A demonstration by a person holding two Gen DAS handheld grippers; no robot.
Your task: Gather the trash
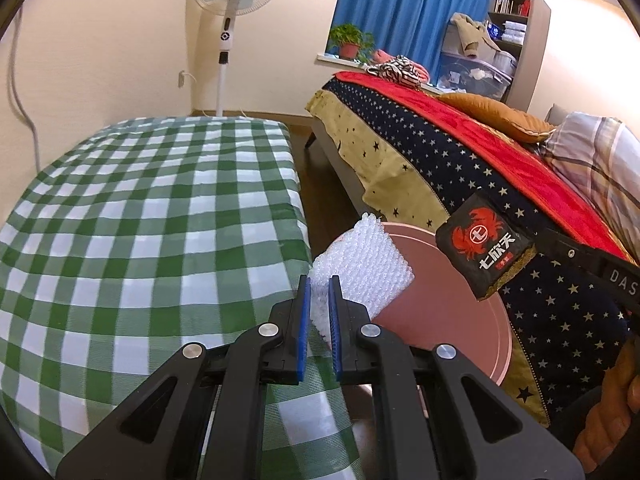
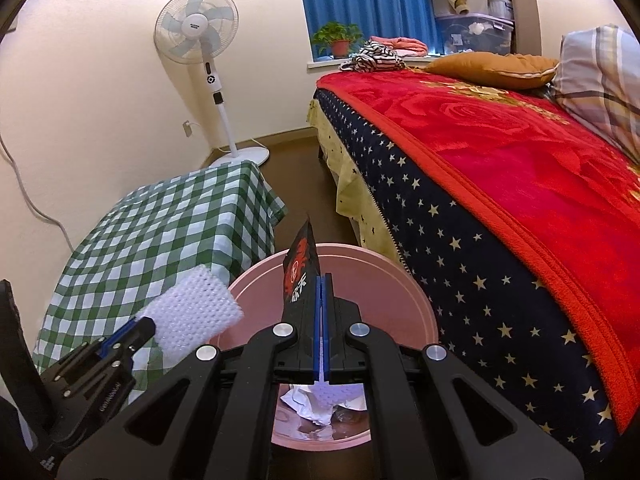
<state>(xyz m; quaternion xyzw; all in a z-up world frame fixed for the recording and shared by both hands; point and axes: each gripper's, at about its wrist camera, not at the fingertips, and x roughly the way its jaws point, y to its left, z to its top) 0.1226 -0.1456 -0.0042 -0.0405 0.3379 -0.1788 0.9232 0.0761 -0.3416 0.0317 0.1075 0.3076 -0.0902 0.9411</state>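
Left gripper (image 1: 319,280) nearly closed, pads clamping white foam mesh (image 1: 362,270); mesh juts ahead of tips, over near rim of pink bin (image 2: 420,300). Right gripper (image 2: 323,280) fully closed on black snack wrapper (image 2: 301,268), held upright above bin. Crumpled trash (image 2: 316,404) inside, below the right jaws.

A home bedroom: a bed under a red rose-patterned blanket (image 2: 520,152) with a mustard-brown cushion (image 2: 492,68), a white pedestal fan (image 2: 196,28) by the cream wall, blue window curtains (image 1: 408,4), and a potted green plant (image 2: 338,38) on the sill.
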